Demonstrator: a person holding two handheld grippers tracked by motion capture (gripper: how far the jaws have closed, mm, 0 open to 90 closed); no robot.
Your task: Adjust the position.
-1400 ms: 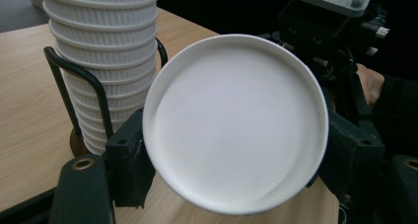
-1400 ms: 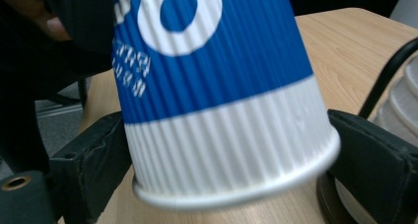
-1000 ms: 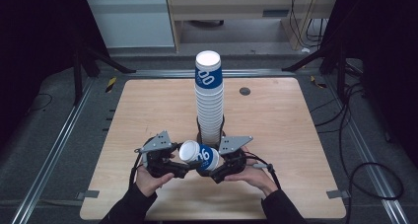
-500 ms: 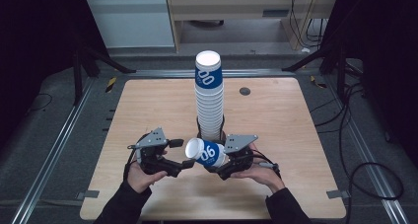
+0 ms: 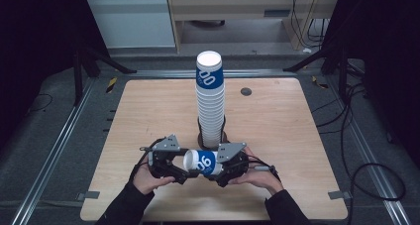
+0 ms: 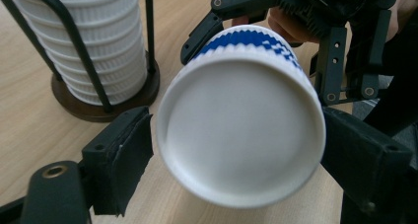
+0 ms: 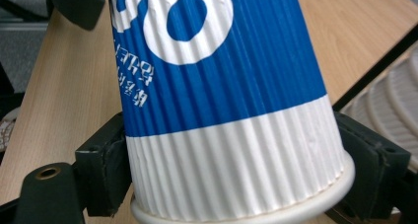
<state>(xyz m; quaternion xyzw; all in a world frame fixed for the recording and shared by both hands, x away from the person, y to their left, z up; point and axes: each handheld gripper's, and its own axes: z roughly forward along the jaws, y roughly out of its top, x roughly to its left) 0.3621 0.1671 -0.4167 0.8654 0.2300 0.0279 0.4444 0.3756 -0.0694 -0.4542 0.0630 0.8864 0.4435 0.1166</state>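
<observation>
R gripper [image 5: 229, 166]: jaws clamped on the rim end of the paper cup [image 5: 202, 162], one pad each side of the white ribbed band just above the rolled lip (right gripper view). Cup held sideways, just above the table [image 5: 277, 121], base pointing toward the L gripper [image 5: 173, 166].

L gripper: jaws apart, base of cup sits between them; right pad looks touching or nearly so, left pad has a thin gap. Not gripping yet, by my read.

Just behind: cup stack [image 5: 210, 98] in its wire holder [image 5: 213, 136], near both grippers.

Risks (judgement):
- Thin corrugated wall, so too much squeeze at either end → crush or ovalise the cup.
- If R lets go before L closes → cup drops and rolls.
- L closing off-centre on the tapered base → cup squirts out.
- Elbow room is tight; a swing back could knock the tall stack.
</observation>
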